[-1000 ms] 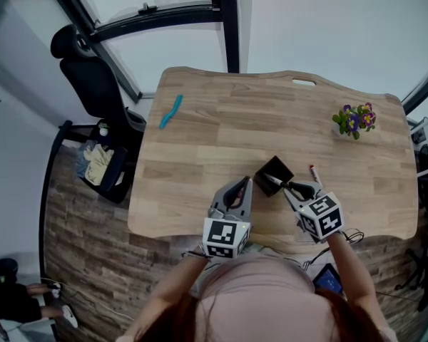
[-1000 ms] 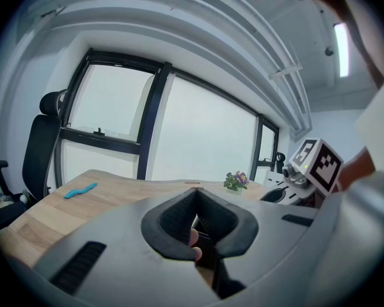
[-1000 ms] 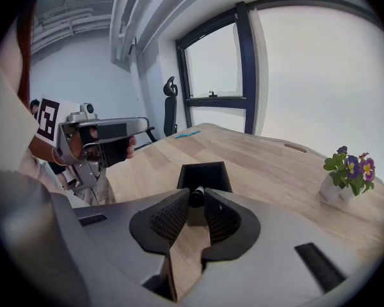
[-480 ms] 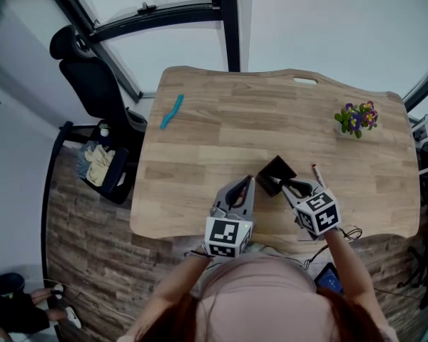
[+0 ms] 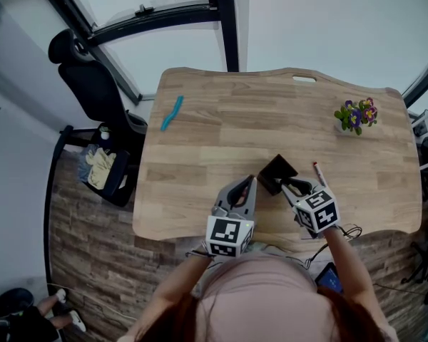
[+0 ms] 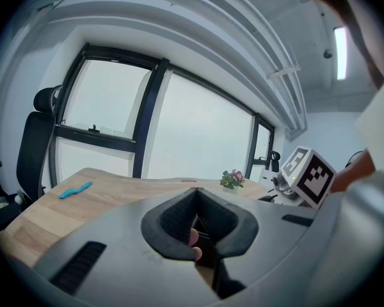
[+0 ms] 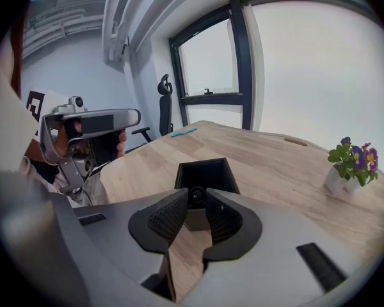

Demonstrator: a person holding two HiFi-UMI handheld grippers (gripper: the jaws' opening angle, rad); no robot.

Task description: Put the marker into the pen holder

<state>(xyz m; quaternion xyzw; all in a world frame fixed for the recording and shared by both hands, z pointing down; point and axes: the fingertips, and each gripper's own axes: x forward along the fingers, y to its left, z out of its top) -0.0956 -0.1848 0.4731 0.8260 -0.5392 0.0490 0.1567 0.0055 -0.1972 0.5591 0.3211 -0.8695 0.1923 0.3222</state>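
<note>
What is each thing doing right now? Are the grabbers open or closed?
Left gripper: shut, empty.
Right gripper: shut on the marker.
Marker: held, pointing at the pen holder.
Pen holder: upright, top open.
Second marker: lying flat on the table.
Flower pot: upright.

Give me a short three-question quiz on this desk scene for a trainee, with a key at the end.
1. Fill in: the flower pot stands near the desk's ____ right corner, as seen from the person.
2. True or false: the left gripper holds the marker.
3. What stands on the desk directly in front of the right gripper's jaws? A: the blue item. B: the black pen holder. C: the flower pot.

Key:
1. far.
2. False. The left jaws are closed on nothing, and the right gripper holds the marker.
3. B.
</note>
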